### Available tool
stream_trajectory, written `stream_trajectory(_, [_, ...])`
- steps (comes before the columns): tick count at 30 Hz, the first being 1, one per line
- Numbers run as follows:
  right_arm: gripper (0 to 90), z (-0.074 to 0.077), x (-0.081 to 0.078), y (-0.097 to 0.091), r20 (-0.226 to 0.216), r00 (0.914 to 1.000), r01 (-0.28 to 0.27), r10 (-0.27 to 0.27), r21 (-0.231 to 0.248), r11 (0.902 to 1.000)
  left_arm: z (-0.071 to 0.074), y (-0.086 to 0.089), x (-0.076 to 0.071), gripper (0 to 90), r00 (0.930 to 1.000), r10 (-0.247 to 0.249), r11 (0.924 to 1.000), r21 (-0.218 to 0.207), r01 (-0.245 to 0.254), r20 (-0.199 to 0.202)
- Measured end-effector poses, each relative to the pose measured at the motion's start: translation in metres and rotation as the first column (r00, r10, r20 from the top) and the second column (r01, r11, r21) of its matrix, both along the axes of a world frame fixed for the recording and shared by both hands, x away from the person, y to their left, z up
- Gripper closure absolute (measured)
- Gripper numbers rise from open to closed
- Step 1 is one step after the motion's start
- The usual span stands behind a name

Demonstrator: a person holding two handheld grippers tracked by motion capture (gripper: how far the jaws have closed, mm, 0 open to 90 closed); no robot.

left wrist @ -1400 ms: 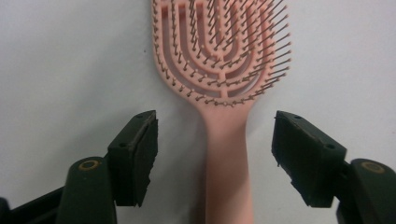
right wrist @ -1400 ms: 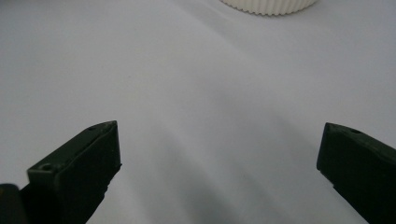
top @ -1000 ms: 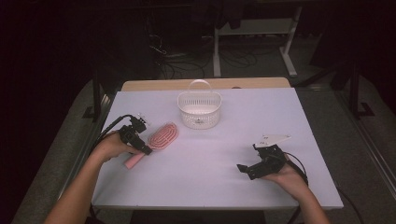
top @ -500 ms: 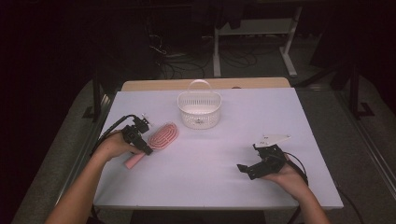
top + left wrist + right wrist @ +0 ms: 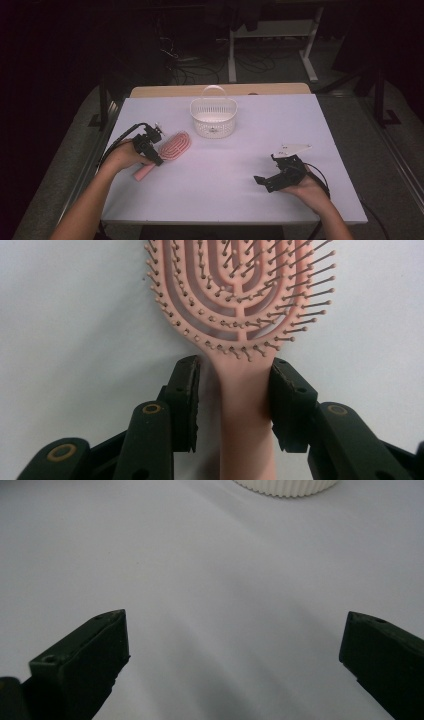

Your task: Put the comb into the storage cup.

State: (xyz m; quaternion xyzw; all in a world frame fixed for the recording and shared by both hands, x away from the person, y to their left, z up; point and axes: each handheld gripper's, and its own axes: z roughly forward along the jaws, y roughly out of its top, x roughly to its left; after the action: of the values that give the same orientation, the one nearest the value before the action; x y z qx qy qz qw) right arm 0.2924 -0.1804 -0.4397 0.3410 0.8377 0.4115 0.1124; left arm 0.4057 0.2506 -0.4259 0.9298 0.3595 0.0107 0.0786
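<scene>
pink hairbrush [image 5: 235, 305], white basket [image 5: 214, 118]

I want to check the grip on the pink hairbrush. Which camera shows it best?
The left gripper view: the hairbrush lies close up, handle between the closing jaws of the left gripper, a gap at one pad. The high view shows it small, partly covered.

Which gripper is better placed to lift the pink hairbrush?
Left. The left gripper has been closing around the hairbrush handle, one pad touching; the right gripper rests far away, open.
</scene>
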Motion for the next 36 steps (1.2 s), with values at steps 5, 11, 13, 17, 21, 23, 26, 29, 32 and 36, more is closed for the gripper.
stream_trajectory(5, [0.0,-0.0002,0.0001,0.0002,0.003,1.0,-0.001,0.001,-0.002,1.0,-0.0003,-0.004,-0.0003,64.7,0.9999,-0.004,0.9992,0.04,0.003,0.015])
stream_trajectory(11, [0.0,-0.0002,0.0,0.0002,0.003,1.0,-0.001,0.001,-0.002,1.0,-0.0004,-0.004,-0.0003,67.5,0.9998,-0.003,0.999,0.045,0.002,0.02])
stream_trajectory(13, [0.0,-0.0003,0.0,0.0004,0.003,1.0,-0.002,0.002,-0.003,1.0,-0.0004,-0.0039,-0.0003,68.7,0.9998,-0.004,0.9989,0.046,0.003,0.021])
stream_trajectory(17, [0.0,-0.0002,0.0,0.0003,0.003,1.0,-0.002,0.002,-0.003,1.0,-0.0004,-0.0036,-0.0001,69.2,0.9998,-0.008,0.999,0.045,0.007,0.02])
stream_trajectory(21, [0.0,-0.0003,-0.0002,0.0005,0.003,1.0,-0.001,0.001,-0.004,1.0,-0.0004,-0.0031,-0.0005,69.4,0.9997,-0.012,0.9991,0.042,0.011,0.023])
stream_trajectory(23, [0.0,-0.0003,-0.0001,0.0006,0.003,1.0,-0.002,0.002,-0.003,1.0,-0.0004,-0.003,-0.0007,69.5,0.9996,-0.012,0.9991,0.041,0.011,0.023])
stream_trajectory(26, [0.0,-0.0004,0.0,0.0006,0.003,1.0,-0.002,0.002,-0.005,1.0,-0.0003,-0.0027,-0.0004,69.7,0.9997,-0.012,0.9991,0.041,0.011,0.023])
stream_trajectory(29, [0.0,-0.0004,-0.0002,0.0004,0.002,1.0,-0.001,0.001,-0.003,1.0,-0.0003,-0.0026,-0.0003,70.0,0.9997,-0.007,0.9993,0.038,0.006,0.023])
stream_trajectory(32, [0.0,-0.0004,-0.0001,0.0003,0.0,1.0,0.0,0.0,-0.003,1.0,0.0,-0.0017,0.0005,70.4,0.9998,-0.01,0.9993,0.036,0.01,0.019])
stream_trajectory(36, [0.0,-0.0005,0.0001,0.0002,0.0,1.0,0.0,0.0,-0.003,1.0,0.0,-0.0004,0.0007,70.5,0.9997,-0.014,0.9996,0.025,0.013,0.02])
